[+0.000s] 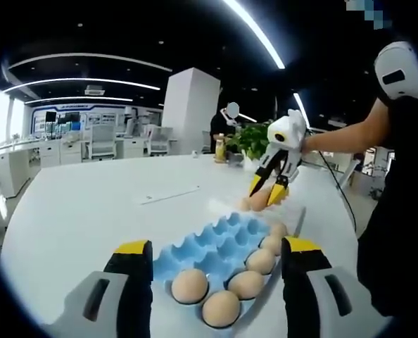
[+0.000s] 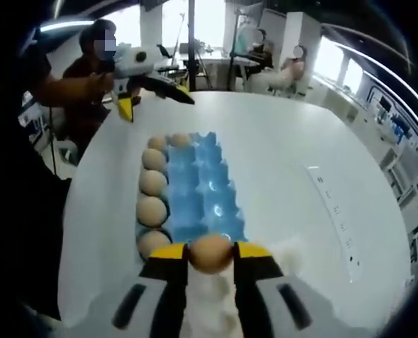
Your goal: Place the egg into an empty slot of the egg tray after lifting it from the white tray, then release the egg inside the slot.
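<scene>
The right gripper (image 2: 210, 255) is pinching the egg (image 2: 210, 253) between its yellow tips, above the white tray (image 2: 288, 255), facing the blue egg tray (image 2: 207, 191), whose near slots look free. The left gripper (image 1: 216, 264) hangs wide open, holding nothing, over the tray's far end.

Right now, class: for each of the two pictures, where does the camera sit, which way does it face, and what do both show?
Left gripper view: rides on the left hand-held gripper, facing across the blue egg tray toward the right hand-held gripper; a bare forearm shows.
Right gripper view: rides on the right hand-held gripper, clamped on an egg, looking back along the tray at the left hand-held gripper.
Shared: tray, white table, both grippers.
</scene>
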A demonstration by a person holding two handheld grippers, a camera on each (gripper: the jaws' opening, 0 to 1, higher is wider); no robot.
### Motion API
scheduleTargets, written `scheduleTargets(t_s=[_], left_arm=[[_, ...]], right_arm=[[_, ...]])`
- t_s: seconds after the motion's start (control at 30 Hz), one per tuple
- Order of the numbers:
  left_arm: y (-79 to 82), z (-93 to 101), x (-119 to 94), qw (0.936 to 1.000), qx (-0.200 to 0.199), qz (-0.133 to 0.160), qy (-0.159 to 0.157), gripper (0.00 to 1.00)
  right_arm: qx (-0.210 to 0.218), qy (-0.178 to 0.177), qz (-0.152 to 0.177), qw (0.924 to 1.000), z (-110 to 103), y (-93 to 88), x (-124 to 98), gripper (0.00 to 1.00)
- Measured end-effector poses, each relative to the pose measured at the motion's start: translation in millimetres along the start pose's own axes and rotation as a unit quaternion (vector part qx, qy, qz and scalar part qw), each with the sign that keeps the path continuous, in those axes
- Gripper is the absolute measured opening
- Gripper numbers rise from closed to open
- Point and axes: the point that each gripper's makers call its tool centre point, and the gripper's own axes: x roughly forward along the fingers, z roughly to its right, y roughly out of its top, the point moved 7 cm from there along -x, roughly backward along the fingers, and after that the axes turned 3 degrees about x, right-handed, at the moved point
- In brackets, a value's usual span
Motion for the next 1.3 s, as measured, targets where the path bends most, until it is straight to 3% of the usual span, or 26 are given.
scheduleTargets(t_s=[1.3], left_arm=[[-3.7,-3.3,-2,1.0,-0.004,0.0,0.001,0.75]], right_arm=[[-0.049,0.06,0.019,0.9968,-20,48.8,45,0.25]])
